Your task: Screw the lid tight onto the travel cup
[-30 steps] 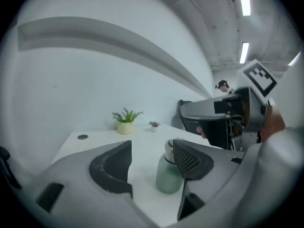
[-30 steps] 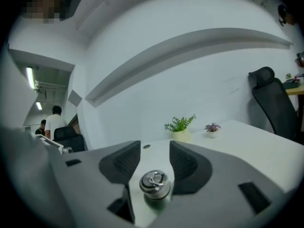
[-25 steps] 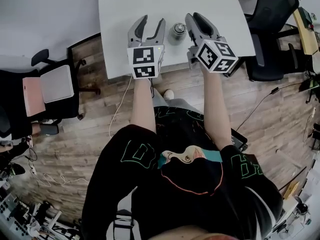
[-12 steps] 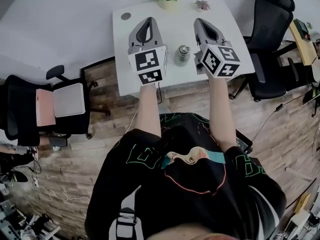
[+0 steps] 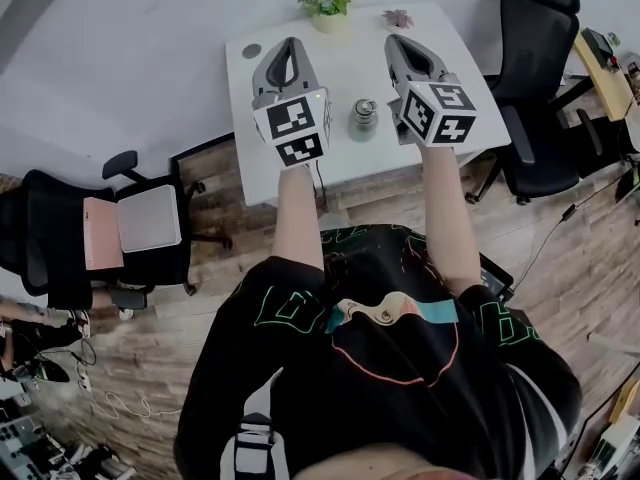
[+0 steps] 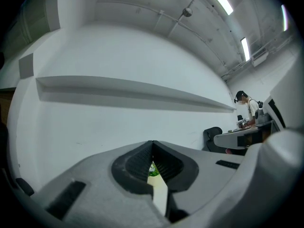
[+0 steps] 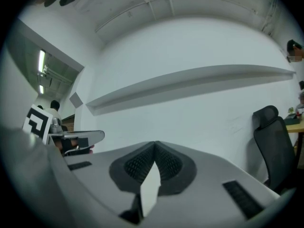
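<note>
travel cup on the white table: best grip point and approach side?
Probably the travel cup by its round side wall, low down, with the left tool coming in level from the left. The cup stands upright between both tools, which leaves the top free for the right tool.

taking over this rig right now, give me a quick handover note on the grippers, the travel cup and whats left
Left gripper: shut, empty, held above the table, left of the cup.
Right gripper: shut, empty, right of the cup.
Travel cup: upright on the table between them, untouched. The lid seems to sit on top; tightness can't be judged.
Done: nothing gripped yet.
Left: open both, hold the cup, twist the lid tight.
</note>
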Tool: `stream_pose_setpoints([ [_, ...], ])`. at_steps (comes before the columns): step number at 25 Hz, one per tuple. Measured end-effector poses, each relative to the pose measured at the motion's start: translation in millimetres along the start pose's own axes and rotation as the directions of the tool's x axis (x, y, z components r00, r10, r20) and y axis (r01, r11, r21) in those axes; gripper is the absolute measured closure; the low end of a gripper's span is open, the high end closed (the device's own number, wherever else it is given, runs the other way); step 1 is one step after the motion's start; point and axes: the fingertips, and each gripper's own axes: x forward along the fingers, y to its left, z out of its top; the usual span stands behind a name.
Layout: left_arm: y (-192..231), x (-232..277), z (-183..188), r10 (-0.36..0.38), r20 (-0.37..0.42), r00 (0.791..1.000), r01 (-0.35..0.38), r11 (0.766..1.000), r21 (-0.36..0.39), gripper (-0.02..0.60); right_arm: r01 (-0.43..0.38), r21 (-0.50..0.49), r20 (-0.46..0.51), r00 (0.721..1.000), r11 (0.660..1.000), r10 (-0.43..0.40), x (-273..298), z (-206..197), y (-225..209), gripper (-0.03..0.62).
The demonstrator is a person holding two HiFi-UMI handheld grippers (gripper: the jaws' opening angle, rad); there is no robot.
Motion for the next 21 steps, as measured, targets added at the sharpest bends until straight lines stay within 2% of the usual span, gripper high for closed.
stream_pose_setpoints([
  [11,-5,10,-8,-0.025,-0.003,1.000,0.025,1.000,-0.016,0.578,-0.014,-0.022,-0.017,1.000,1.000,0.014,10,-5,-2,0.589],
  [21,4,22,-21,-0.018,-0.017,1.000,0.017,0.999,-0.049,0.578,-0.024,-0.041,-0.036,0.999,0.999,0.022,26,-10,-7,0.589],
])
